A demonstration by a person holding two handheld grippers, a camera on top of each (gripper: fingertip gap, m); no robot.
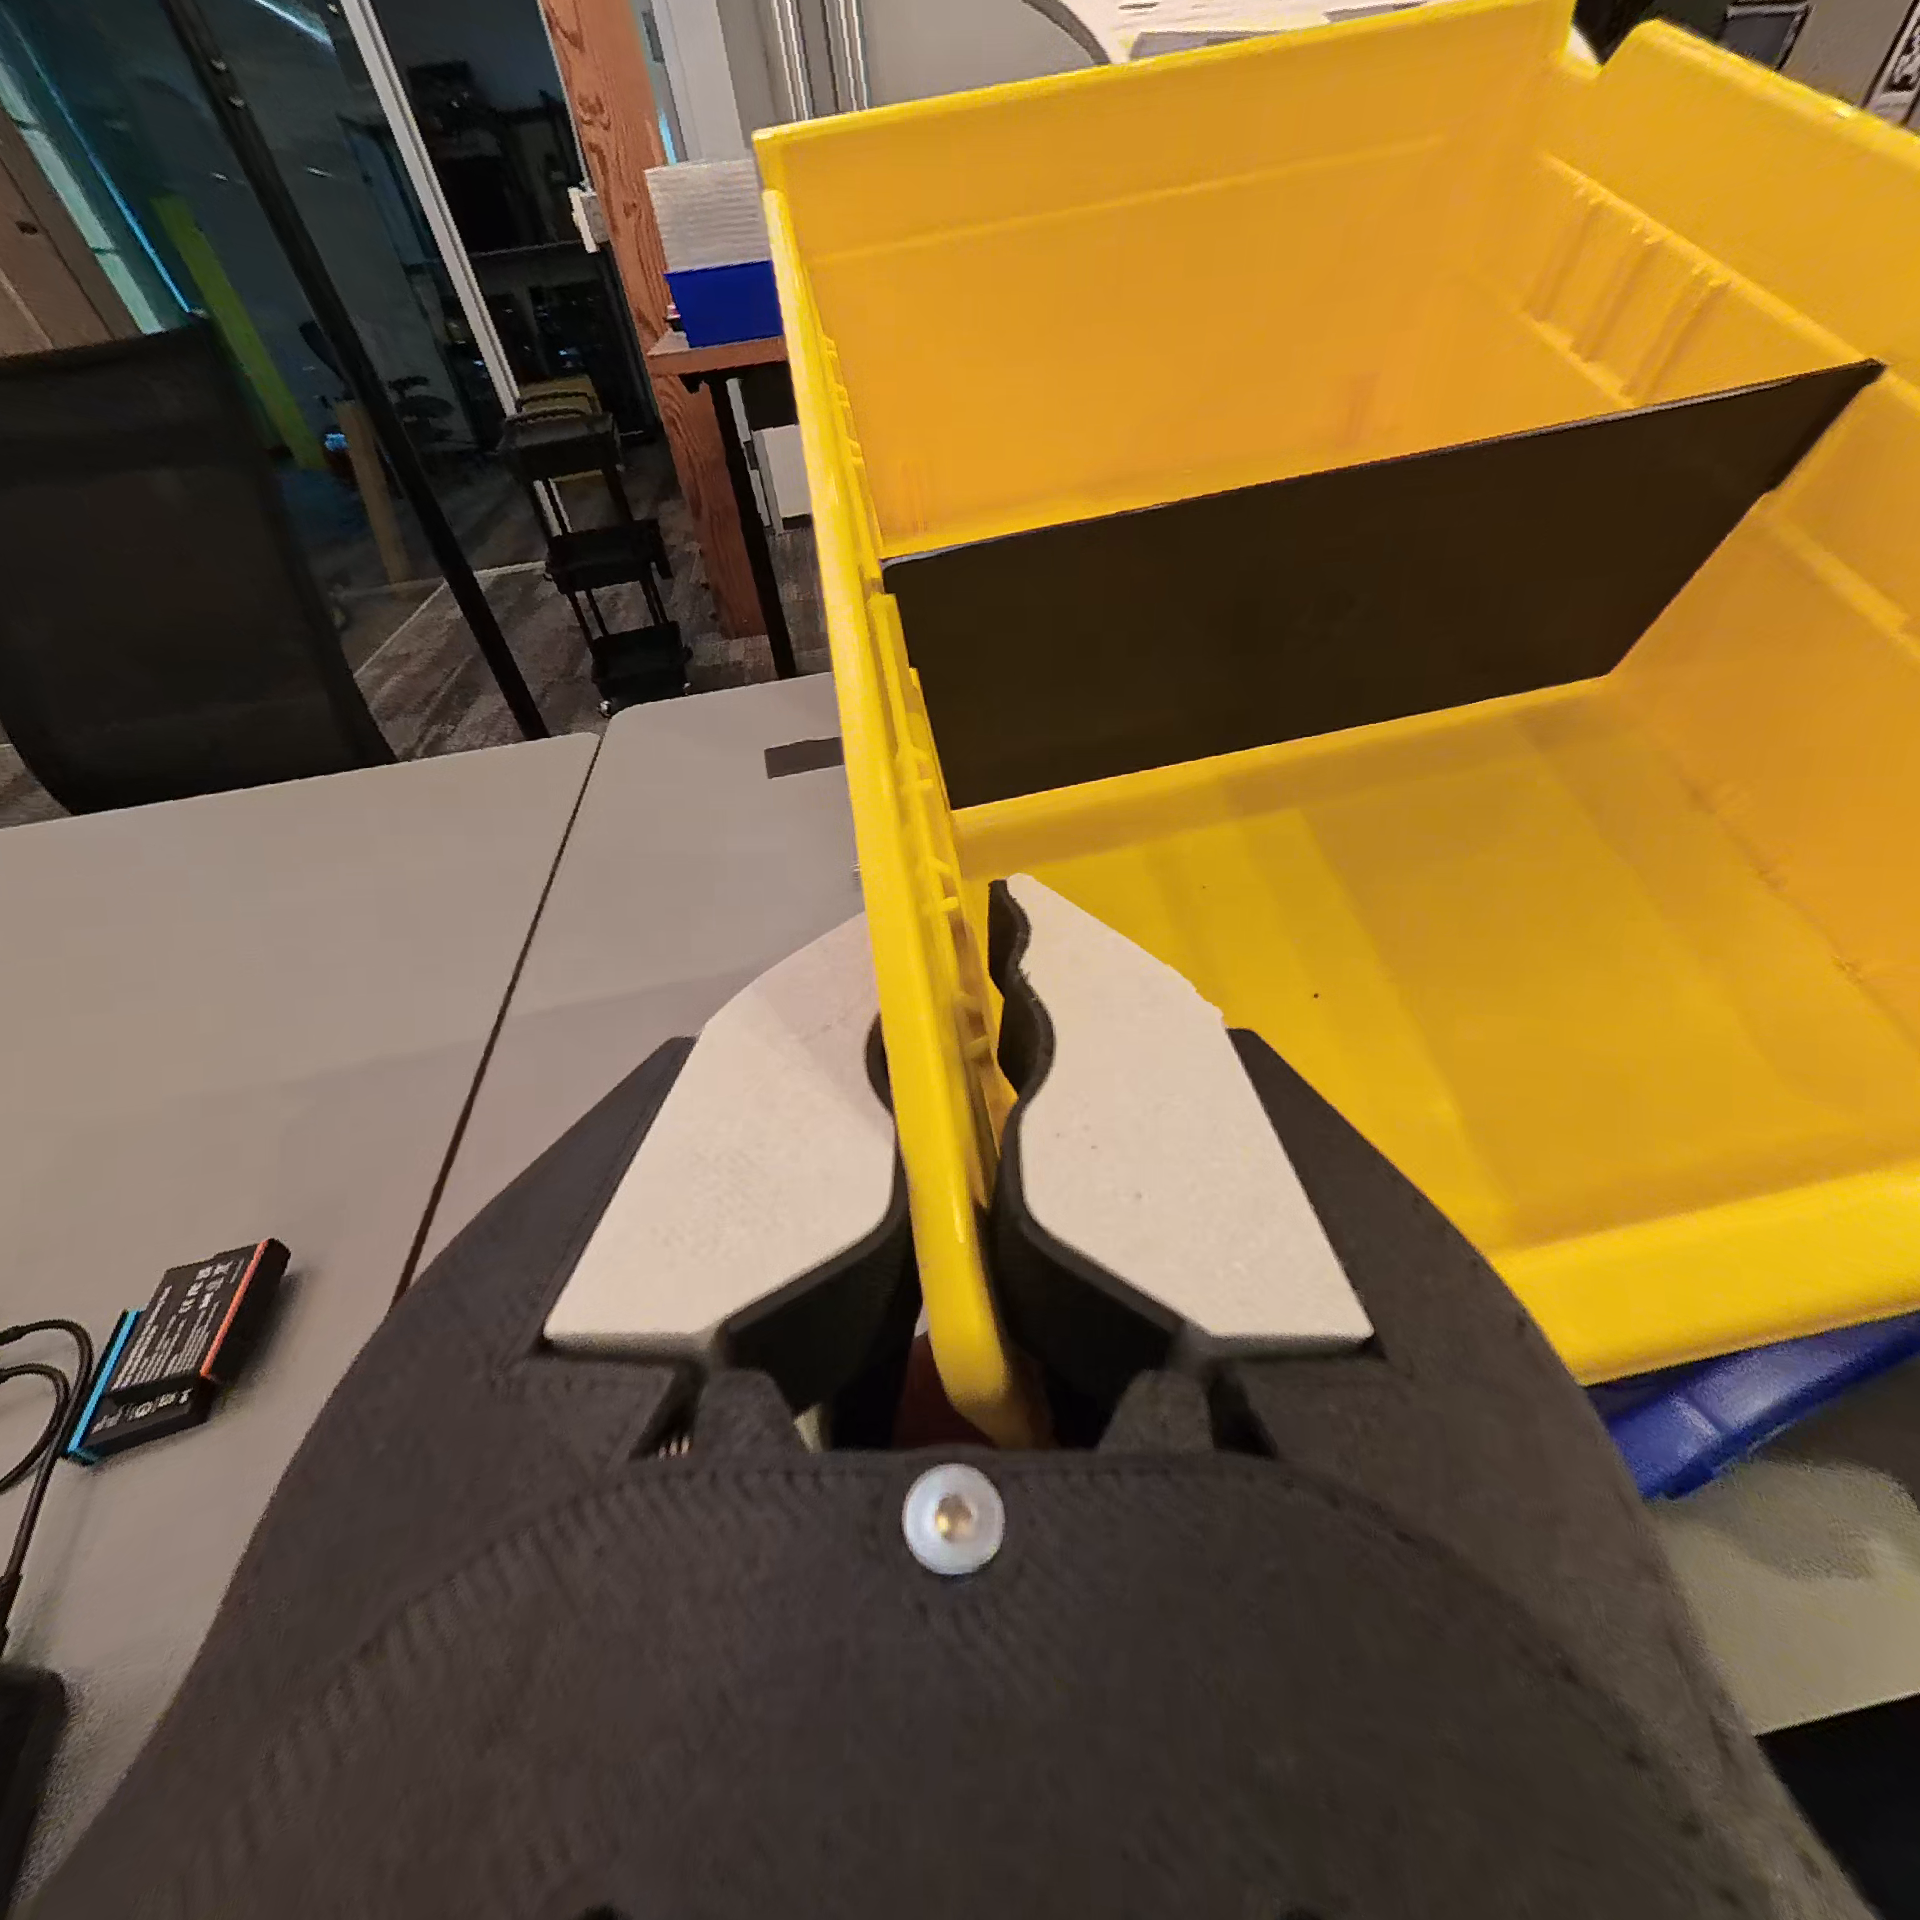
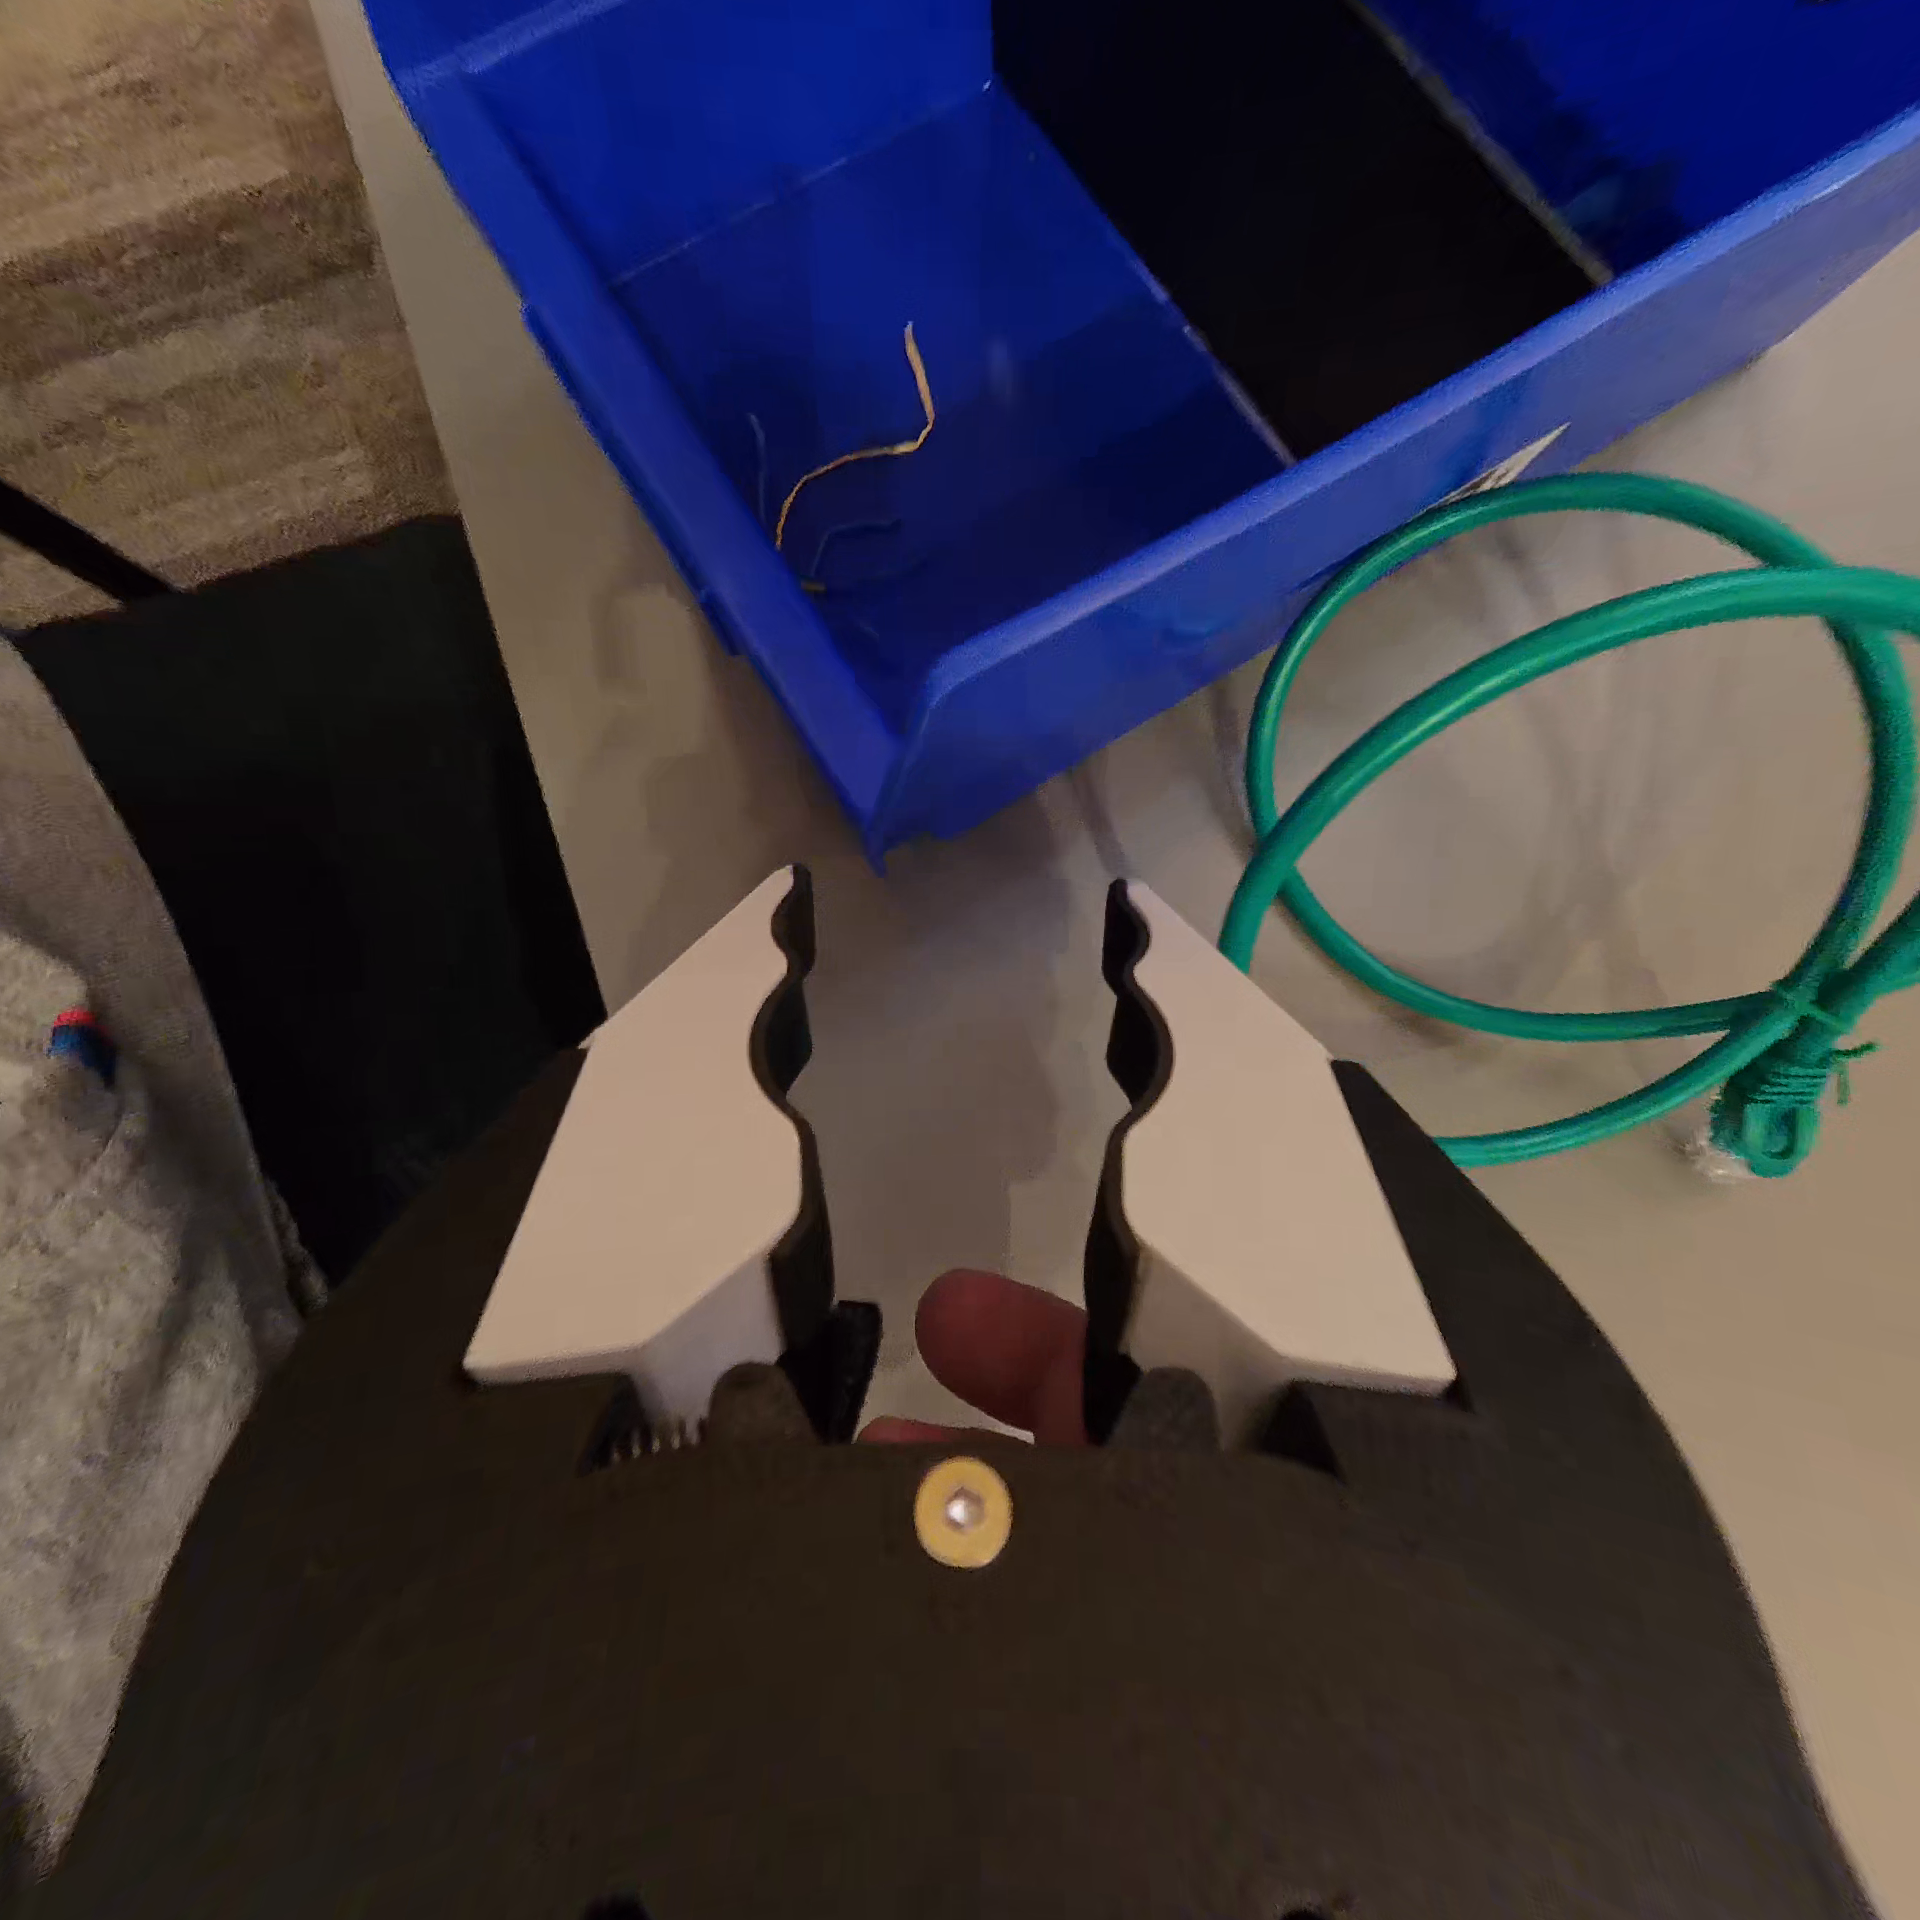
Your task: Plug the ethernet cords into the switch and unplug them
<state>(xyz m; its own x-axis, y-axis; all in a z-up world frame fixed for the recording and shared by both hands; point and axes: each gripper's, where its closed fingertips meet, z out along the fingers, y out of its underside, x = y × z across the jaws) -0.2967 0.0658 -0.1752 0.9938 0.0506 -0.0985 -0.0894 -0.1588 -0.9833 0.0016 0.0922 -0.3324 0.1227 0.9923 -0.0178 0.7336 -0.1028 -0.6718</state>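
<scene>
Your left gripper (image 1: 961,1049) is clamped on the side wall of a yellow bin (image 1: 1299,364), with one finger outside the wall and the other inside. The bin fills the right and upper part of the left wrist view; a black divider (image 1: 1351,613) crosses it from wall to wall and splits it into a near and a far compartment, both showing bare yellow floor. A blue bin (image 1: 1756,1403) lies beneath its near edge at centre right. On the grey desk (image 1: 312,987) at lower left rest two small black battery packs (image 1: 177,1340) beside a black cable (image 1: 31,1403).

Your right gripper (image 2: 956,935) is spread apart and holds nothing; it points down at the desk (image 2: 987,1039) just short of the near corner of the blue bin (image 2: 1091,665). A fingertip shows between the finger bases. A thin yellowish wire strand (image 2: 862,457) lies in the bin's near compartment, bounded by a black divider (image 2: 1299,239). The green ethernet cord (image 2: 1558,810), coiled and tied, lies on the desk at centre right, just beside the bin's front wall. The switch appears in neither view.
</scene>
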